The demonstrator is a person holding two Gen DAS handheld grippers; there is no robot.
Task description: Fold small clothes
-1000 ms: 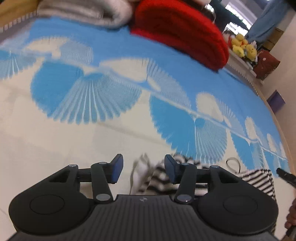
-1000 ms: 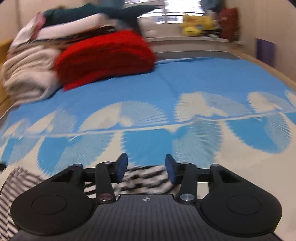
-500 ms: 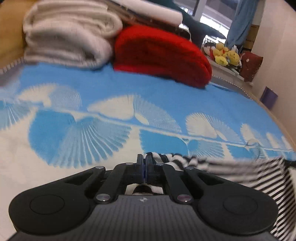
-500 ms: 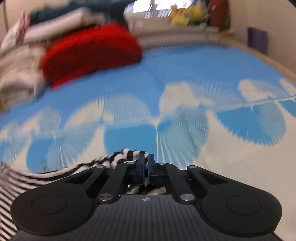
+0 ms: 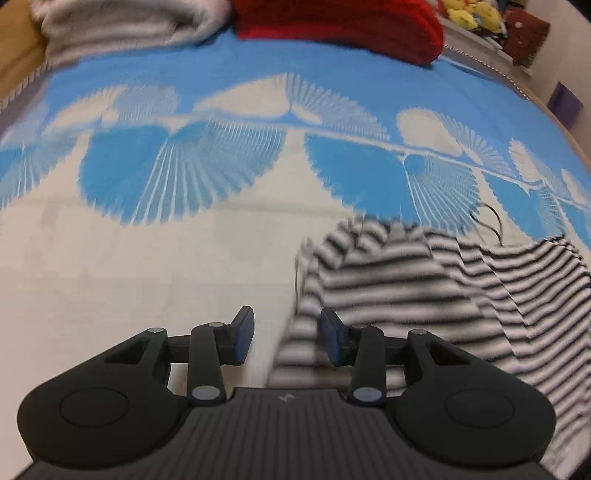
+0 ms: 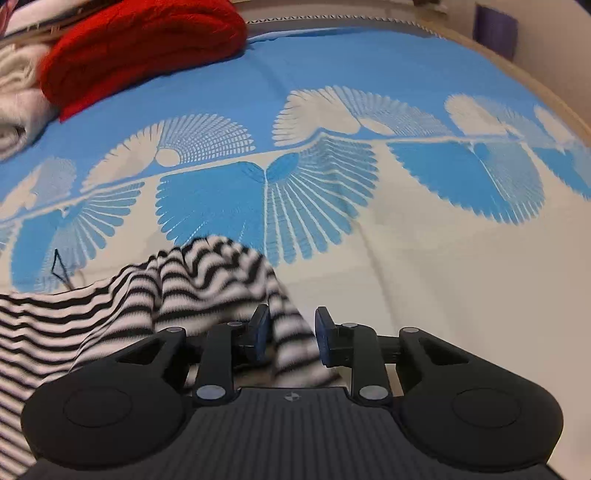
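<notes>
A small black-and-white striped garment [image 5: 424, 288] lies rumpled on a blue and cream patterned bed cover [image 5: 184, 240]. My left gripper [image 5: 287, 341] hovers over the garment's left edge; its jaws are opening, and striped cloth lies slack between the pads without being pressed. In the right wrist view the same garment [image 6: 177, 295] spreads to the lower left. My right gripper [image 6: 291, 338] is over its right end, jaws opening, with a fold of striped cloth hanging loose between the blue pads [image 6: 261, 332].
A folded red knit [image 5: 340, 22] and a pale folded blanket [image 5: 122, 26] are stacked at the far side of the bed. Yellow plush toys [image 5: 469, 14] sit on a ledge beyond. The bed's edge [image 6: 554, 99] curves along the right.
Both grippers closed on the striped cloth half a second ago and have since parted, letting it go. The garment has shifted and now lies bunched beneath both grippers.
</notes>
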